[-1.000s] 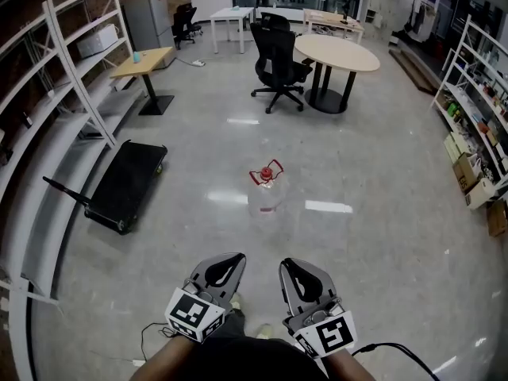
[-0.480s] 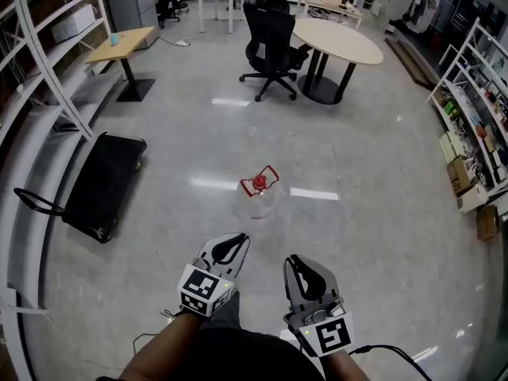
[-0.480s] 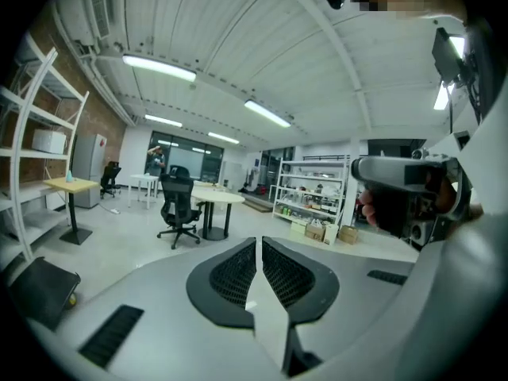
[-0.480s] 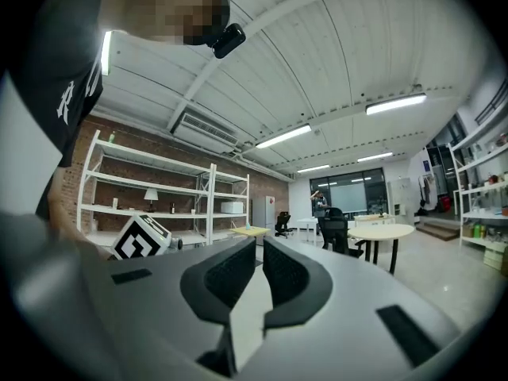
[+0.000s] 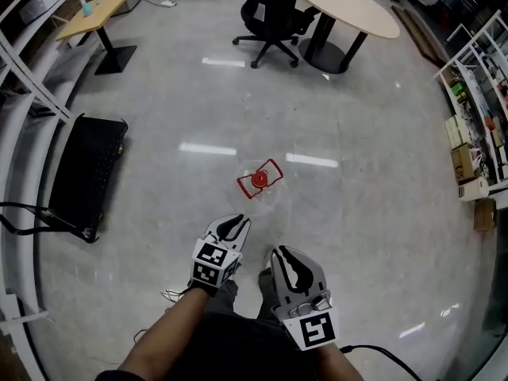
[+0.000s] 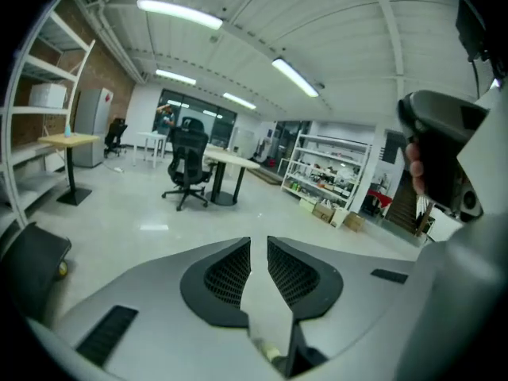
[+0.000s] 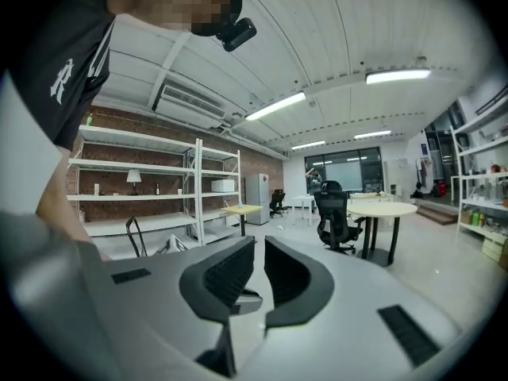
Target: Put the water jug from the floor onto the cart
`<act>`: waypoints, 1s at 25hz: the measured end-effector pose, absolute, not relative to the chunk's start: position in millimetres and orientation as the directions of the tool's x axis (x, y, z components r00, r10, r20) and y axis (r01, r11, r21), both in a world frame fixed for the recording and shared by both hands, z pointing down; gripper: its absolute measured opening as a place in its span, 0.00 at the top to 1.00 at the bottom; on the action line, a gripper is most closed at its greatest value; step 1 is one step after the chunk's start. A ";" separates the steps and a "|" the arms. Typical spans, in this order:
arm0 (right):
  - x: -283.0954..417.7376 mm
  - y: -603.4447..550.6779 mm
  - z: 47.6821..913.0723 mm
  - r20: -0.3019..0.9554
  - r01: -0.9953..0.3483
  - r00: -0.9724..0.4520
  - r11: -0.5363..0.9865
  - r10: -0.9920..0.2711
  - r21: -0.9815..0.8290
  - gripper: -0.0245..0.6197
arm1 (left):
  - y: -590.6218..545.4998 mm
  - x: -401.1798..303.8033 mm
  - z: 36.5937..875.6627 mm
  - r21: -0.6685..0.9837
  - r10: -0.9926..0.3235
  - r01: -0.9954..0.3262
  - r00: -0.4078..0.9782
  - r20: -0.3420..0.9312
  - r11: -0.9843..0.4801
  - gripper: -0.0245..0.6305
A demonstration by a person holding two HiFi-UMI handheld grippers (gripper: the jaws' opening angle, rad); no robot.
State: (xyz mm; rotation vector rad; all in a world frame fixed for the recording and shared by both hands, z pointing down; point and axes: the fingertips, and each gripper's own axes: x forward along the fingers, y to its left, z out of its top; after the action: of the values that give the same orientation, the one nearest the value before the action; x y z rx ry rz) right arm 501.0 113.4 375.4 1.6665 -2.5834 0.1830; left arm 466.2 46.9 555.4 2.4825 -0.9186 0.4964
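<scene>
Okay, so you've got plenty of bare floor around you. The nearest hard edges are the white racking along your left and the stocked shelving along your right. The office chair, round table and small desk sit well back at the far end.

The water jug stands upright on the floor just ahead of both grippers, not touching either. Its red cap and red handle are on top. The flat black cart is parked off to your left, close beside the racking, with its handle at the near end. It's well apart from the jug, with open floor between them.

As for containers, the jug's body is clear and blends into the shiny floor, so I honestly can't tell how full it is. The right-hand shelving holds cardboard boxes and small goods, too small to make out.

Your left gripper has just been cracking apart: narrow slot, nothing in it. The right gripper has its jaws pressed all but together, pinching nothing.
</scene>
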 end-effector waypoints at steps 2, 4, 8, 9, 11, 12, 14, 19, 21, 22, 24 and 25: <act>501.0 94.2 399.2 0.138 -0.902 -0.431 0.425 -0.892 -0.070 0.94 | 22.5 464.0 602.4 0.317 -0.514 -0.710 0.685 0.516 -0.629 0.88; 503.7 77.5 431.6 0.167 -0.889 -0.458 0.452 -0.873 -0.072 0.94 | 4.3 463.4 648.8 0.342 -0.523 -0.747 0.652 0.550 -0.570 0.88; 509.1 37.6 511.8 0.205 -0.869 -0.494 0.488 -0.845 -0.082 0.92 | -39.9 473.4 742.3 0.380 -0.521 -0.784 0.614 0.593 -0.491 0.83; 509.6 29.2 531.4 0.216 -0.865 -0.501 0.494 -0.838 -0.091 0.92 | -49.9 476.3 765.3 0.390 -0.515 -0.789 0.609 0.604 -0.475 0.82; 510.7 13.6 566.1 0.229 -0.860 -0.509 0.499 -0.830 -0.102 0.92 | -72.0 481.2 809.3 0.417 -0.506 -0.795 0.603 0.616 -0.440 0.79; 511.4 7.3 581.3 0.233 -0.859 -0.511 0.503 -0.827 -0.100 0.92 | -82.9 483.9 829.8 0.432 -0.503 -0.797 0.602 0.620 -0.422 0.77; 512.5 -2.1 609.6 0.241 -0.852 -0.522 0.516 -0.818 -0.091 0.92 | -101.7 488.3 868.4 0.456 -0.496 -0.802 0.598 0.630 -0.387 0.75; 520.6 -20.1 666.3 0.262 -0.836 -0.543 0.543 -0.798 -0.080 0.92 | -129.6 488.0 949.9 0.477 -0.471 -0.838 0.544 0.694 -0.264 0.55; 527.5 -28.0 680.0 0.266 -0.836 -0.542 0.542 -0.797 -0.080 0.92 | -133.5 493.9 968.6 0.497 -0.451 -0.836 0.546 0.706 -0.233 0.51; 530.8 -31.9 685.3 0.266 -0.838 -0.541 0.540 -0.798 -0.084 0.92 | -134.6 498.9 975.8 0.503 -0.438 -0.833 0.551 0.710 -0.233 0.51; 536.3 -38.1 693.6 0.268 -0.840 -0.538 0.534 -0.799 -0.091 0.92 | -136.5 509.4 987.7 0.502 -0.412 -0.829 0.559 0.720 -0.247 0.52; 538.5 -39.8 697.0 0.271 -0.841 -0.536 0.532 -0.800 -0.092 0.92 | -137.8 513.9 991.4 0.499 -0.403 -0.828 0.560 0.723 -0.255 0.52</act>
State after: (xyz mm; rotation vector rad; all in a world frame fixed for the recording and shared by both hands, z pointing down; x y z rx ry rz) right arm 538.5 -39.8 697.0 1.3958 -2.5737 0.3139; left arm 513.9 -137.8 991.4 1.8672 -1.0032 0.5753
